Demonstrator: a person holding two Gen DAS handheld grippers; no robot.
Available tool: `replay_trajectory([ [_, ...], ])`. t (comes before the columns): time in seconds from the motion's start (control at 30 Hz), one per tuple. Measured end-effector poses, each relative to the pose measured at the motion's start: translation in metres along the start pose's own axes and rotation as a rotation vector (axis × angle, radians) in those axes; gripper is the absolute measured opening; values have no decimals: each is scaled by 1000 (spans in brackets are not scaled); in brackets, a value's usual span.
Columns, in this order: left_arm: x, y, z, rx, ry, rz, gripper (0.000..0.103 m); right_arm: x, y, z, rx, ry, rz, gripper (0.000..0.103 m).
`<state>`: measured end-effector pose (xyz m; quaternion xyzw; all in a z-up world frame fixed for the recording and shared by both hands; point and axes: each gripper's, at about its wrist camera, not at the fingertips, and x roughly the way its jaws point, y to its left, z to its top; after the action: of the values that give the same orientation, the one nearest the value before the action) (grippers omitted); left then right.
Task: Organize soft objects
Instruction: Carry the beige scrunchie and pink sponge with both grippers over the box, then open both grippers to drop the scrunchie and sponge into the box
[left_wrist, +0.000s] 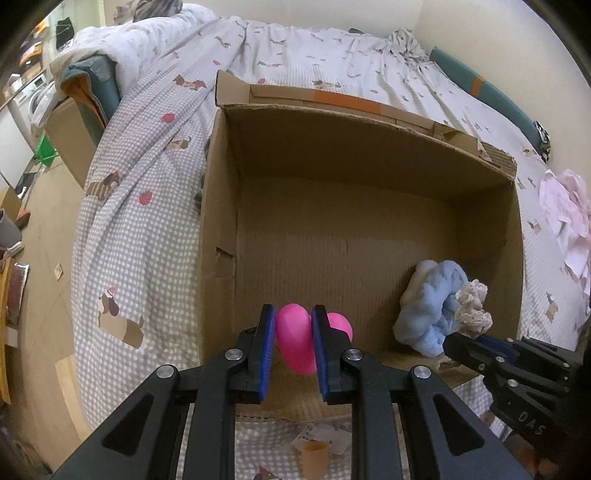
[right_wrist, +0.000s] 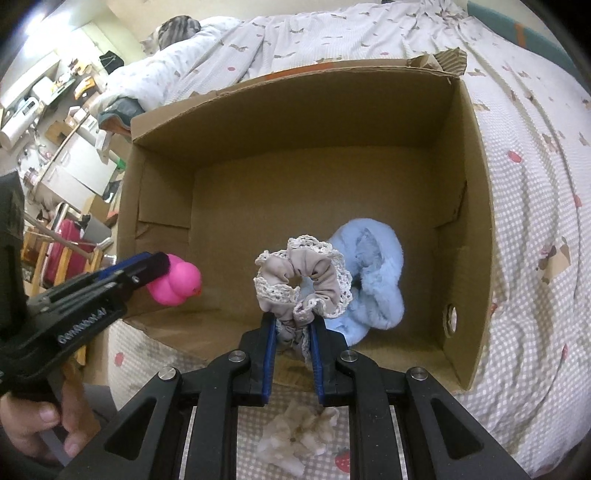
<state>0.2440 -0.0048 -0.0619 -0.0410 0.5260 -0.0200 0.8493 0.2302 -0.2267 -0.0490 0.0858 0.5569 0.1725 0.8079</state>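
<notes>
An open cardboard box lies on a checked bedspread. My left gripper is shut on a pink rubber duck and holds it over the box's near edge; the duck also shows in the right wrist view. My right gripper is shut on a beige lace-trimmed scrunchie, held above the box floor; the scrunchie also shows in the left wrist view. A fluffy light blue scrunchie lies inside the box at its near right corner.
A pale floral scrunchie lies on the bedspread just before the box. A small orange cup and a label lie near the front. A pink-white cloth lies right of the box. The bed's left edge drops to a cluttered floor.
</notes>
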Motion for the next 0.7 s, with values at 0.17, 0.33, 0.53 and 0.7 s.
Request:
replay_trajectory([
  [0.17, 0, 2, -2, -1, -2, 4, 18, -1, -3, 0, 15, -11, 19, 18],
  [0.33, 1, 5, -3, -12, 2, 2, 18, -4, -7, 0, 29, -28, 38, 24],
  [0.53, 4, 3, -4, -4, 5, 1, 18, -18, -10, 1, 64, -104, 71, 79],
  [0.7, 4, -2, -5, 5, 11, 4, 23, -29, -20, 3, 118, -155, 77, 79],
])
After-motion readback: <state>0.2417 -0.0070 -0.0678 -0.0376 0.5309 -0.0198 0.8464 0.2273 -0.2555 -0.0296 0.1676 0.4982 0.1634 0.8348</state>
